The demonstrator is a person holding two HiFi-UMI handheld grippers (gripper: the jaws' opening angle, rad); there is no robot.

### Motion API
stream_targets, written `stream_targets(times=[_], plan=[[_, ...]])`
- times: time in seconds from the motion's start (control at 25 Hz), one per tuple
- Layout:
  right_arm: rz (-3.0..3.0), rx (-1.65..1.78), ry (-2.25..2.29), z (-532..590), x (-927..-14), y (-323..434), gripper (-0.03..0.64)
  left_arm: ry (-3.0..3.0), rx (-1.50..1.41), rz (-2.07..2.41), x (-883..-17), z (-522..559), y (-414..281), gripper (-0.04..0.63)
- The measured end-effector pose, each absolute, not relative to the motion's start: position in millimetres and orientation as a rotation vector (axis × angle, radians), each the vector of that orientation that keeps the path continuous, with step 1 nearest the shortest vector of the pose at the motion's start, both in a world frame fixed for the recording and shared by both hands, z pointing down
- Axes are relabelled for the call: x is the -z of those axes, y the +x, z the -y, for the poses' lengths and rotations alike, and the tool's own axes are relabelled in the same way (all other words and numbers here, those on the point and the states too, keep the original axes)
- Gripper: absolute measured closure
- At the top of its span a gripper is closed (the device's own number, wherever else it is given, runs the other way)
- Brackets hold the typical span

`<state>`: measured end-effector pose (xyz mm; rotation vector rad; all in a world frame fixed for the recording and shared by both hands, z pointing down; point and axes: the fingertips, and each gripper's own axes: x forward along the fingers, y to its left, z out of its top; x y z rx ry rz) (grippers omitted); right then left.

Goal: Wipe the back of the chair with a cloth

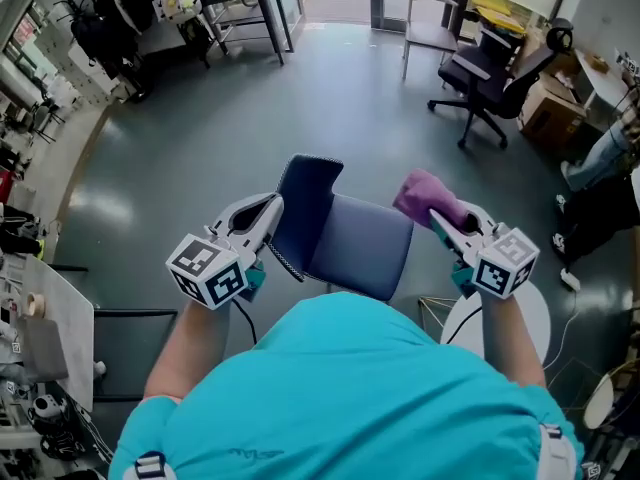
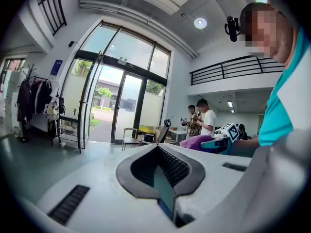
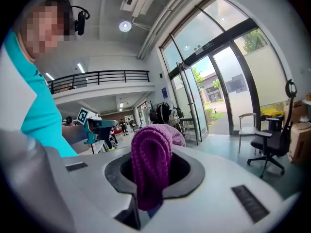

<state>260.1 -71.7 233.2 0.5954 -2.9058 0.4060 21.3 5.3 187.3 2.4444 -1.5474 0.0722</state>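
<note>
You are holding both grippers out in front of your teal shirt (image 1: 340, 388), one on each side of the blue chair (image 1: 365, 248). Your left gripper (image 1: 268, 211) is sitting with its jaws pressed together and nothing between them, its tip right against the left edge of the chair back (image 1: 305, 200). Your right gripper (image 1: 441, 219) is clenching the purple cloth (image 1: 428, 196), which is bunching up out of the jaws. The cloth is hanging over the right far corner of the seat, apart from the chair back. Farther off, a black office chair (image 1: 490, 80) is standing on the grey floor (image 1: 300, 108), and a pale chair (image 1: 430, 26) is waiting by the glass doors (image 3: 221, 98)
</note>
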Motion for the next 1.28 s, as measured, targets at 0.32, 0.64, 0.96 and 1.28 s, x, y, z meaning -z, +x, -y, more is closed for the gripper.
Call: stream_targets(times=[0.32, 0.64, 0.96, 1.28], plan=[[2.858, -0.380, 0.616, 106.4, -251.5, 221.4, 0.543, 2.426, -0.141, 1.537, -207.1, 42.0, -19.7, 0.592], [2.714, -0.298, 0.748, 121.5, -294.5, 106.6, 0.541, 2.510, -0.179, 1.429, -250.0, 83.7, -132.4, 0.592], [2.566, -0.293, 0.695, 162.6, -399.9, 27.9, 0.541, 2.492, -0.259, 1.417, -320.9, 120.0, -176.3, 0.592], [2.469, -0.196, 0.601, 219.7, -484.6, -51.6, 0.541, 2.382, -0.236, 1.497, -385.3, 133.3, -212.2, 0.592]])
